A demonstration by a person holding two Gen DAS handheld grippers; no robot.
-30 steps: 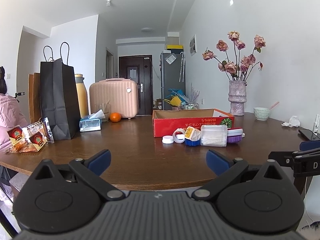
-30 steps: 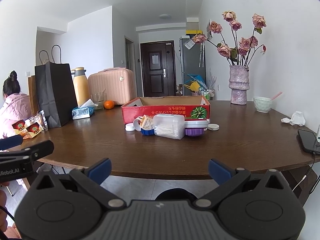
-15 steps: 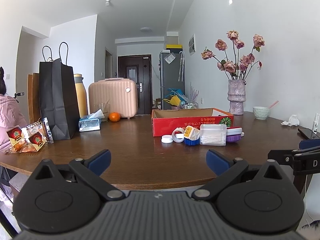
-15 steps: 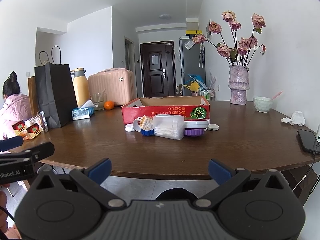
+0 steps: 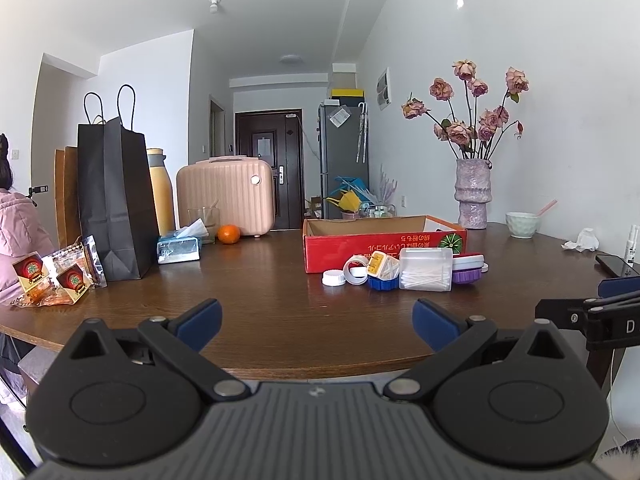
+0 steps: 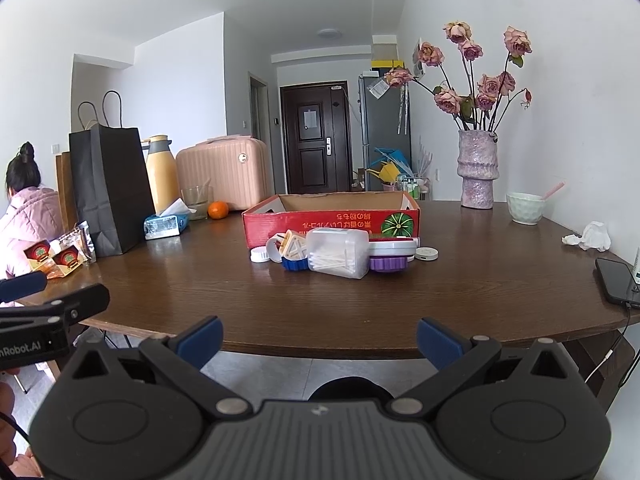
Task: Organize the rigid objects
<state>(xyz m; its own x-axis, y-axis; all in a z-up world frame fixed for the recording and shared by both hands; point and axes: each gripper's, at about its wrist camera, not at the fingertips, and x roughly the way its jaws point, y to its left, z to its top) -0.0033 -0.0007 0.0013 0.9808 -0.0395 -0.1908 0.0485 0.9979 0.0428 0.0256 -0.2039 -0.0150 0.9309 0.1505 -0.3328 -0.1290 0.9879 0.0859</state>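
Blue-padded fingers stand wide apart on both tools, with nothing between them. The left gripper (image 5: 316, 322) hangs level over the near edge of the table (image 5: 280, 320), pointing across it; the right gripper (image 6: 318, 340) sits just short of that edge, over pale floor, also level and empty. Each shows in the other's view as a black side arm, and the left one carries white lettering that reads "nRobot.AI", cut off at the frame.

Dark brown wood makes up the broad table. Near its middle lies a shallow red cardboard box (image 6: 332, 222), open on top, printed upside down with white characters I cannot read and a green round picture. Just in front of it, touching or nearly so, huddle the small rigid things: a white cap (image 6: 261, 255), a white ring (image 6: 274, 249), a blue-based piece with a yellowish top (image 6: 295, 254), a clear box of cotton swabs (image 6: 340, 254), a purple and white round case (image 6: 390, 256) and a small white disc (image 6: 426, 254).

Well to the left stand a black paper bag (image 5: 114, 200), a yellow flask (image 5: 160, 192), a pink case (image 5: 226, 196), a tissue pack (image 5: 179, 246), an orange (image 5: 229, 234) and red snack packets (image 5: 52, 280). On the right are a mauve vase of dried roses (image 6: 478, 168), a pale bowl (image 6: 526, 208), crumpled tissue (image 6: 592, 236) and a phone (image 6: 616, 286). A person in a pink jacket (image 6: 28, 208) sits at far left. White walls lead back to a dark door (image 6: 314, 144) and a grey fridge (image 6: 386, 120).
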